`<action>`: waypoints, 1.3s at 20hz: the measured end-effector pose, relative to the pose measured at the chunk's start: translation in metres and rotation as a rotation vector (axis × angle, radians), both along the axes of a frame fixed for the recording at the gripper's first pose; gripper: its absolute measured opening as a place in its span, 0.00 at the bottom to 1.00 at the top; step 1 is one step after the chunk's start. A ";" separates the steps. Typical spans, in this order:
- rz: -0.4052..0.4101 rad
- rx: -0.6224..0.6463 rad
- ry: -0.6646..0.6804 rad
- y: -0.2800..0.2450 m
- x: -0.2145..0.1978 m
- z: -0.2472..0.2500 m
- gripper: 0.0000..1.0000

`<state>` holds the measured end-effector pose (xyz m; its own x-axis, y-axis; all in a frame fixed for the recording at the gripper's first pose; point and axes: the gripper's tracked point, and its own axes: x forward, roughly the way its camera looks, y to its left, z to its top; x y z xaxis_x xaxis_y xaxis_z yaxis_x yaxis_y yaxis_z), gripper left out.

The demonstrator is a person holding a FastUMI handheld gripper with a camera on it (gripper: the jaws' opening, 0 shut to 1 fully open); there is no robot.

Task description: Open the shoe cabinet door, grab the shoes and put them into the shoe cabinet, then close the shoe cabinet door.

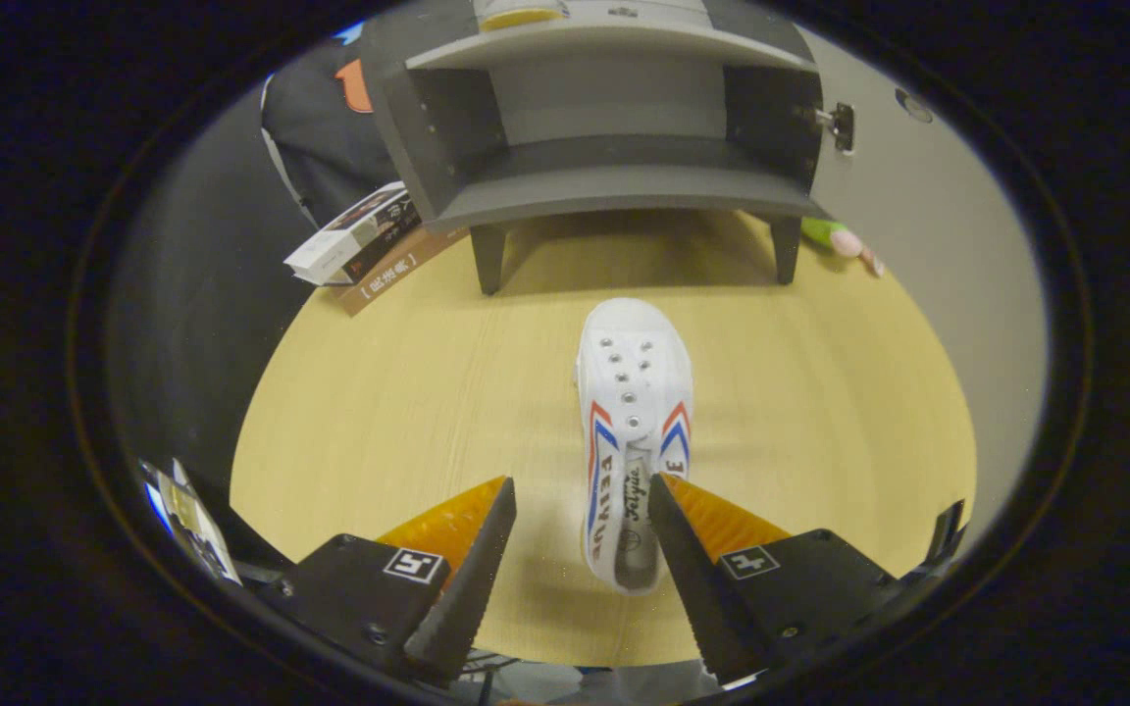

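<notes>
gripper view: the gripper (580, 515) hangs over the near edge of a light wooden table (398, 392), its two fingers spread apart. a white shoe (632, 412) lies on the table with its heel end between the fingers and its toe pointing away toward the far edge. the right finger (683, 549) sits against the shoe's side near the heel (whether it actually presses there i cannot tell), while the left finger (472, 569) stands clear of the shoe with bare table between them, so the claw is open and grips nothing. the shoe has metal eyelets down its middle, no laces to be seen, and red and blue stripes on both sides.

beyond the shoe, at the far edge of the table, stands a grey shoe cabinet (614, 127) on short legs. its front is open and two shelves show inside, the lower one bare. the cabinet door (908, 176) is swung wide to the right, with a hinge (840, 126) showing at the cabinet's right wall. a yellowish thing sits on the upper level, too cut off to name.

by the cabinet's left leg, at the far left edge of the table, lie two boxes (359, 240) stacked at a slant, the white one on the brown. behind the right leg a small green and pink toy (840, 238) pokes out.
</notes>
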<state>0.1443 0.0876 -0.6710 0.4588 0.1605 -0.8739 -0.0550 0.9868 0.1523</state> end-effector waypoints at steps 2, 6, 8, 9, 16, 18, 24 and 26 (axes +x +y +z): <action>-0.003 0.007 0.010 0.002 0.006 -0.010 0.86; -0.049 0.018 0.042 0.003 0.018 -0.035 0.75; -0.112 -0.002 -0.017 -0.014 0.036 -0.042 0.56; -0.140 0.039 -0.028 -0.012 0.035 -0.041 0.43; -0.014 0.008 -0.071 -0.012 0.035 -0.039 0.05; -0.016 -0.018 -0.074 -0.015 0.032 -0.034 0.04; -0.028 0.011 -0.047 -0.016 -0.012 0.000 0.04; -0.028 0.017 -0.065 -0.021 -0.024 0.025 0.04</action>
